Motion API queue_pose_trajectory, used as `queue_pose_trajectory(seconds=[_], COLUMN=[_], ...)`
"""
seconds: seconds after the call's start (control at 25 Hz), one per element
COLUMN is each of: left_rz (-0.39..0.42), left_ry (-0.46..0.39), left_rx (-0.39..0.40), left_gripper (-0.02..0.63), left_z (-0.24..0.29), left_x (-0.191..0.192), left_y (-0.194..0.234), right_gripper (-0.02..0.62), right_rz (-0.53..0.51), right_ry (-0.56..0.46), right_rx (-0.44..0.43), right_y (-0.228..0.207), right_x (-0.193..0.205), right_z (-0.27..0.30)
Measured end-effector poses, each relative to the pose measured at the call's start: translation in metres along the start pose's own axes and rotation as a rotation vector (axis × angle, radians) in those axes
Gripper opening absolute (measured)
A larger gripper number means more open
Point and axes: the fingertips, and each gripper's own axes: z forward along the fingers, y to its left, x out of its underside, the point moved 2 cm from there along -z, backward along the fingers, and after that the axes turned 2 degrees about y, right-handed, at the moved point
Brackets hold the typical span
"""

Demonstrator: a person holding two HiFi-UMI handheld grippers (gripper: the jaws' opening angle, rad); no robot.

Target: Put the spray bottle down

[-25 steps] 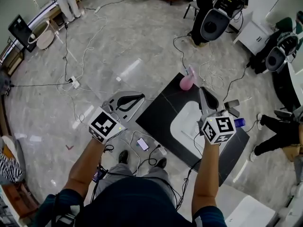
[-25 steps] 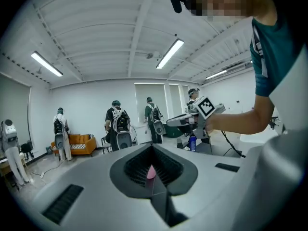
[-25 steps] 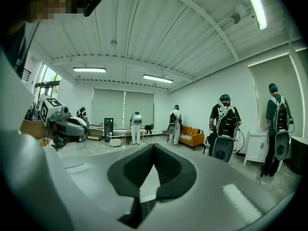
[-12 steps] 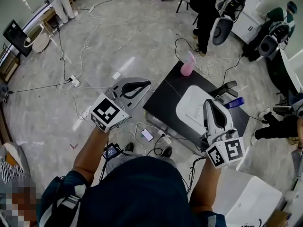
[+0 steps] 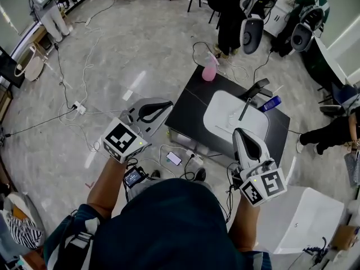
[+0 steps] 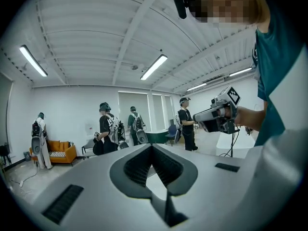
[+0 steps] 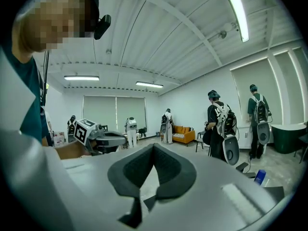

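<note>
Noted upright on far corner of black counter (image 5: 190,112): pink translucent spray bottle (image 5: 209,71), released, just beyond white basin (image 5: 225,114). Left claw (image 5: 167,103) and right claw (image 5: 242,134) both closed, nothing gripped. Compared with one second ago: right claw drawn back from bottle, now well apart.

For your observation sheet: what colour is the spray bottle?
The spray bottle is pink, clearest in the head view.

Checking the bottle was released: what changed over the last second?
The right tongs drew back from the pink spray bottle toward the person, shut and empty. The bottle stays upright on the black table's far corner; left tongs stay beside the table.
</note>
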Motion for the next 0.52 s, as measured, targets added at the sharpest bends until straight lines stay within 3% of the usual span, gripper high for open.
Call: queue_pose_trajectory(seconds=[0.52], left_rz=[0.005], left_ry=[-0.009], left_rx=[0.009], left_gripper=[0.005], left_z=[-0.0102], left_x=[-0.0003], left_y=[-0.0053], right_gripper=[0.009], right_rz=[0.011], right_ry=[0.005], right_rx=[0.014], right_y=[0.0099], right_x=[0.0057], right_z=[-0.0067])
